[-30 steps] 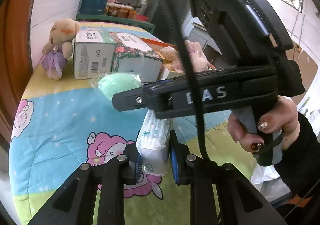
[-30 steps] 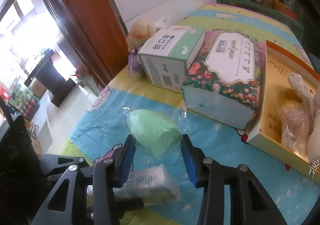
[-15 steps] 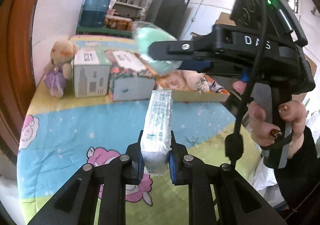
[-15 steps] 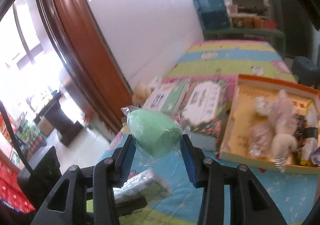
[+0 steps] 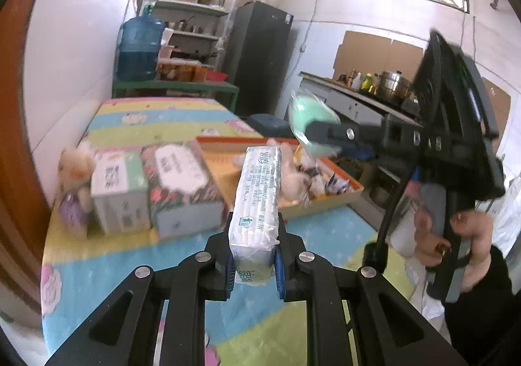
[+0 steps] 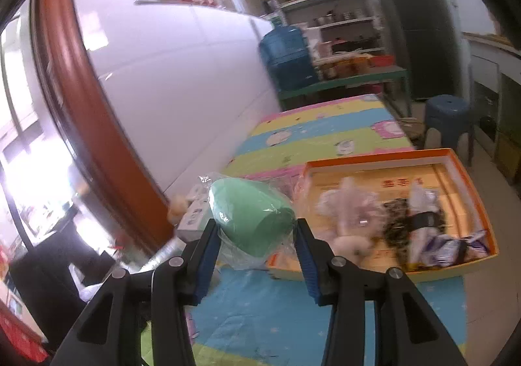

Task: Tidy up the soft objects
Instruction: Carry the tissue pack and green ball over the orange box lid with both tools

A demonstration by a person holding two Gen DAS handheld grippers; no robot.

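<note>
My left gripper (image 5: pixel 254 263) is shut on a white tissue pack (image 5: pixel 258 200), held up on end above the table. A green sponge in clear wrap (image 6: pixel 250 218) sits clamped in my right gripper (image 6: pixel 257 260), lifted over the near left corner of the orange tray (image 6: pixel 462 167). In the left wrist view that sponge (image 5: pixel 307 122) hangs above the tray (image 5: pixel 342 203), with a person's hand (image 5: pixel 456 236) on the right tool's handle. The tray holds a pale plush toy (image 6: pixel 345 213) and several small wrapped items.
Two tissue boxes (image 5: pixel 156 190) and a small teddy bear (image 5: pixel 75 187) stand at the left of the cartoon-print tablecloth (image 5: pixel 130 255). Beyond the table are a blue water jug (image 5: pixel 138 50), shelves, a black fridge and a blue stool (image 6: pixel 447 118).
Both grippers rose from the tablecloth with their loads. The right one swung rightward with the sponge, from beside the tissue boxes to above the tray. The tissue pack now stands higher in view.
</note>
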